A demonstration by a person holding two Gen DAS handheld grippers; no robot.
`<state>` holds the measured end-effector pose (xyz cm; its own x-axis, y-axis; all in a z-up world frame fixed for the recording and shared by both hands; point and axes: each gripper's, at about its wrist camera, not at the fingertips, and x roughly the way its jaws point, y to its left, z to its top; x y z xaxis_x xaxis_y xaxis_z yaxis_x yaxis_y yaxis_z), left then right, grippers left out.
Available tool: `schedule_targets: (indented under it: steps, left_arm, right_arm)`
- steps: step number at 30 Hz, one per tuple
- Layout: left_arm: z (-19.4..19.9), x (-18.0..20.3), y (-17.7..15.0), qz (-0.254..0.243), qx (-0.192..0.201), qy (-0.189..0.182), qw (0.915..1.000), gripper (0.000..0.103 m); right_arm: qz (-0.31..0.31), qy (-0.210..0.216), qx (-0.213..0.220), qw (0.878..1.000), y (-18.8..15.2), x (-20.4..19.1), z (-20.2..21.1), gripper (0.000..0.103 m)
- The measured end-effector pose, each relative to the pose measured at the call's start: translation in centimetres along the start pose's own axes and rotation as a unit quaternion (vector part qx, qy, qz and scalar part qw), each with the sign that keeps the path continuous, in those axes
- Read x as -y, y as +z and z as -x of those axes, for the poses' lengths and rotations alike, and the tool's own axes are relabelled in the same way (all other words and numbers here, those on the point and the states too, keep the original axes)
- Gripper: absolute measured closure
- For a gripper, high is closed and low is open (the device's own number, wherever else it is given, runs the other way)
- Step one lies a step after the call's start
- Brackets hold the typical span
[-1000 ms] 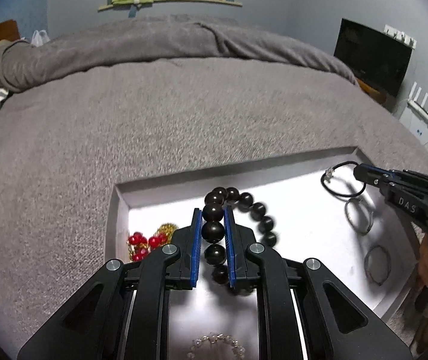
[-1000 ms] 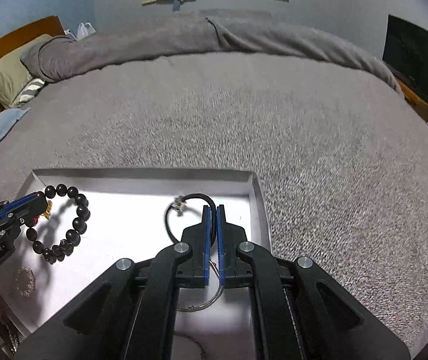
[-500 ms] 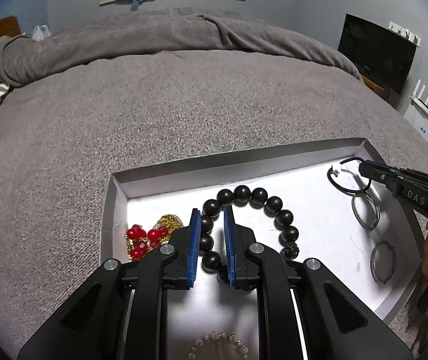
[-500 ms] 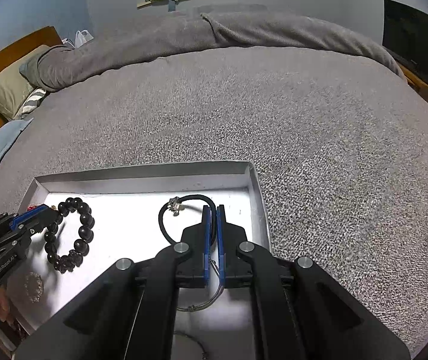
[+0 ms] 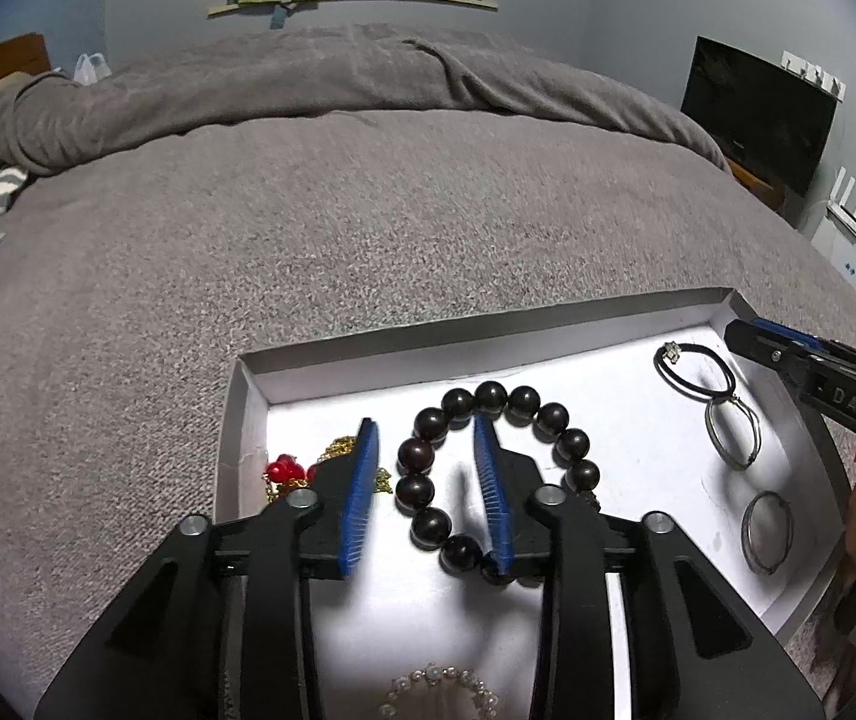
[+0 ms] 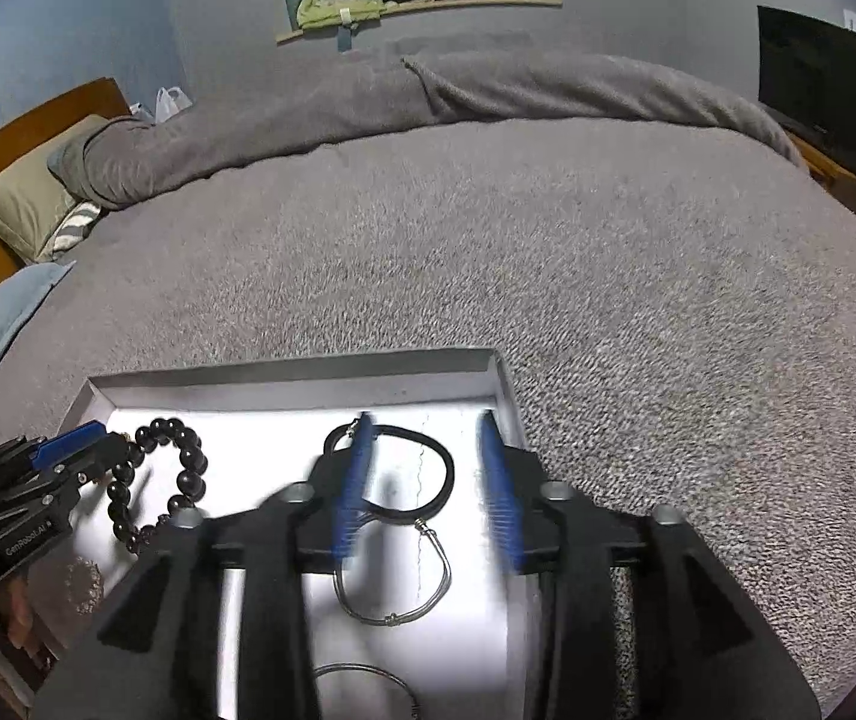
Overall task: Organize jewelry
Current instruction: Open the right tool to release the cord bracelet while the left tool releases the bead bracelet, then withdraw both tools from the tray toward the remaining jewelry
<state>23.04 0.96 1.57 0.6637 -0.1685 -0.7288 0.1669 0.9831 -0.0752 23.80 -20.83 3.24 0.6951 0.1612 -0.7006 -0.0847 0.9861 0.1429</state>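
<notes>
Straddling the dark bead bracelet (image 5: pixel 490 468) lying in the white tray (image 5: pixel 242 420), the left gripper (image 5: pixel 428 450) gapes wide, as does the right gripper (image 6: pixel 425 462) over the black cord (image 6: pixel 428 468), whose loop could snag a finger on lifting.

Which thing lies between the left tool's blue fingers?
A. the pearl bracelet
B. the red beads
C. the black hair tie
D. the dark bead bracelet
D: the dark bead bracelet lies on the white tray, its left side between the open left tool's fingers.
</notes>
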Motion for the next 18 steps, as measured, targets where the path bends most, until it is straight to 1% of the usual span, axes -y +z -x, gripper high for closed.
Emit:
schedule_targets:
  steps: [1, 2, 3, 4, 5, 6, 7, 9, 11, 13, 16, 18]
  left_arm:
    - [0.1, 0.0, 0.0, 0.001, 0.001, 0.000, 1.0000, 0.064]
    - [0.1, -0.1, 0.0, 0.001, 0.003, 0.001, 1.0000, 0.062]
    - [0.2, -0.1, 0.1, 0.001, 0.005, 0.001, 1.0000, 0.060]
    - [0.3, -0.1, 0.1, 0.001, 0.007, 0.002, 1.0000, 0.055]
    - [0.4, -0.1, 0.1, 0.001, 0.009, 0.003, 1.0000, 0.054]
    - [0.5, -0.1, 0.1, 0.000, 0.013, 0.003, 0.9999, 0.054]
    - [0.6, -0.1, 0.1, 0.000, 0.015, 0.003, 0.9999, 0.053]
    - [1.0, -0.1, 0.1, -0.001, 0.025, 0.005, 0.9997, 0.044]
    - [1.9, -0.1, 0.1, 0.002, 0.046, 0.011, 0.9989, 0.023]
    - [3.0, 0.0, 0.1, 0.011, 0.070, 0.016, 0.9974, 0.017]
    - [4.5, 0.0, 0.1, 0.028, 0.098, 0.007, 0.9948, 0.015]
    - [5.4, 0.3, -0.2, 0.031, 0.111, 0.013, 0.9932, 0.011]
  right_arm:
    - [-0.004, 0.015, 0.009, 1.000, 0.0, 0.1, 0.4, 0.047]
    - [-0.005, 0.022, 0.012, 1.000, 0.0, 0.1, 0.6, 0.041]
    - [-0.004, 0.026, 0.017, 1.000, 0.0, 0.0, 0.8, 0.038]
    - [-0.003, 0.028, 0.020, 0.999, 0.0, -0.1, 1.0, 0.033]
    - [-0.003, 0.033, 0.027, 0.999, -0.1, -0.1, 1.2, 0.029]
    - [-0.002, 0.029, 0.033, 0.999, -0.1, -0.2, 1.4, 0.015]
    - [-0.004, 0.026, 0.050, 0.998, -0.1, -0.2, 2.0, 0.011]
    - [-0.005, 0.039, 0.072, 0.997, -0.1, 0.0, 3.0, 0.007]
    - [-0.005, 0.039, 0.085, 0.996, -0.2, 0.0, 3.5, 0.006]
    - [-0.008, 0.039, 0.092, 0.995, -0.5, 0.0, 4.1, 0.006]
    - [-0.023, 0.043, 0.098, 0.994, -0.7, 0.5, 5.2, 0.005]
    - [-0.031, 0.048, 0.105, 0.993, -1.1, 0.9, 6.2, 0.005]
